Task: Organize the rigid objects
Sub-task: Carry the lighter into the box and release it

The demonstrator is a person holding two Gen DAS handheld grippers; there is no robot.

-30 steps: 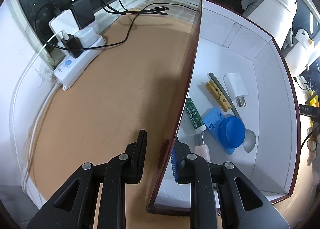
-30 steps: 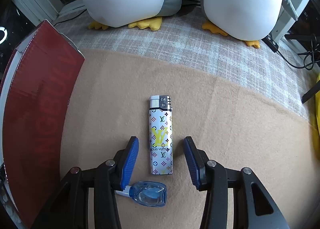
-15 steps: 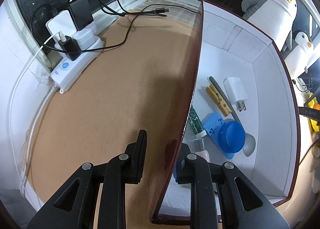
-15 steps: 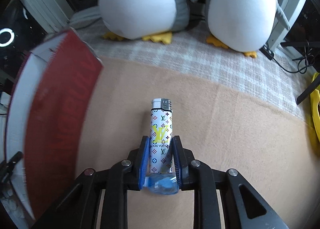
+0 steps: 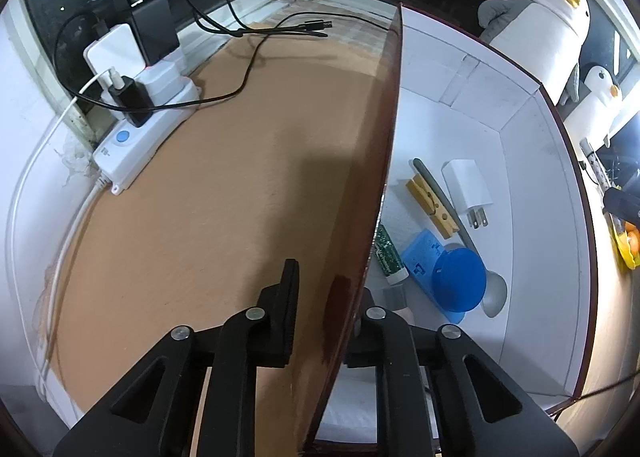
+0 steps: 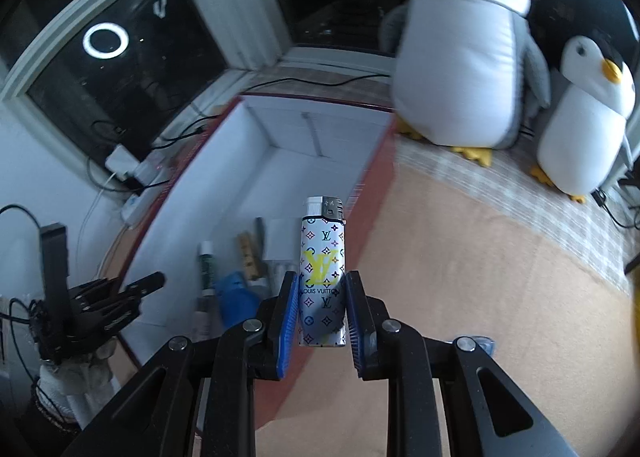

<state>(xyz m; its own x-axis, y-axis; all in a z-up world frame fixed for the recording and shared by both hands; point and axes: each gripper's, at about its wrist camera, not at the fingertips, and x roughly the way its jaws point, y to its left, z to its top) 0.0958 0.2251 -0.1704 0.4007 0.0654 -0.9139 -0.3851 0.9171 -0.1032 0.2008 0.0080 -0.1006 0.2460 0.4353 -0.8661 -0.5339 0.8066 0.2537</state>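
Tan felt tabletop [image 5: 200, 217], glossy monogrammed lighter [image 6: 322, 269], white-lined box [image 5: 532, 217]

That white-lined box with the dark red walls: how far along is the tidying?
Several items already lie in the white-lined, dark red box: a wooden clothespin, a white plug adapter, a blue round lid. The left gripper is closing on the box wall. The right gripper holds a patterned white lighter above the box; dropping it remains.

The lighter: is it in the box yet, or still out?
Still out. The right gripper holds the lighter in the air in front of the box; nothing supports it from below.
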